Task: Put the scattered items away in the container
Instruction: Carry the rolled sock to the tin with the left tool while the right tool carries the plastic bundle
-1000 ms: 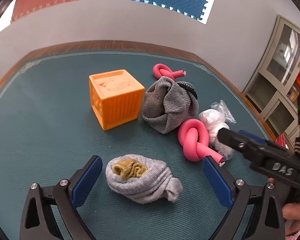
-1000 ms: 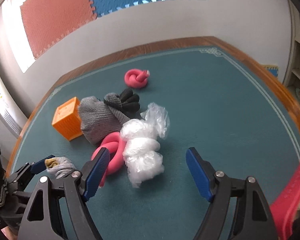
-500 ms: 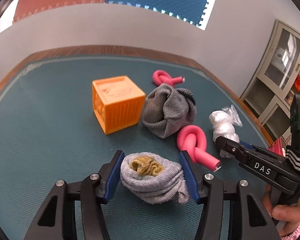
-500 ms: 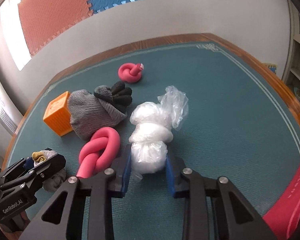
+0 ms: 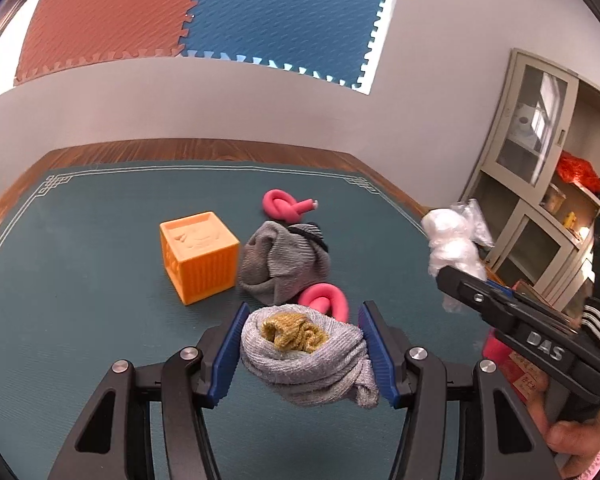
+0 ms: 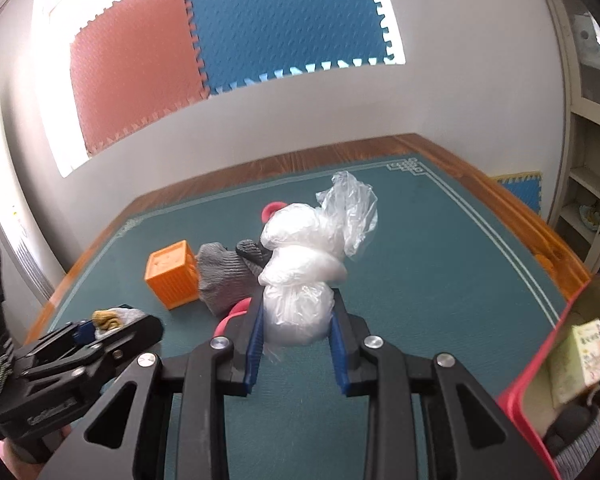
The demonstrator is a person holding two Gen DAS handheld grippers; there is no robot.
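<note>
The left tool [image 5: 300, 350] grips the grey sock bundle [image 5: 304, 354] and the right tool [image 6: 298, 328] grips the plastic bag [image 6: 300, 272], both lifted near the orange cube [image 5: 198, 256]; beside the cube on the desk [image 5: 80, 280] lie a grey cloth [image 5: 284, 266] and pink knots [image 5: 286, 206].

Raised letters reading "DAS" show on the black body of the right gripper [image 5: 458, 286], seen from the left wrist. On the left gripper [image 6: 100, 326] body, seen from the right wrist, there's embossed lettering too blurred to read. A printed box [image 6: 580, 354] in the red container [image 6: 540, 364] carries print too small to read.
</note>
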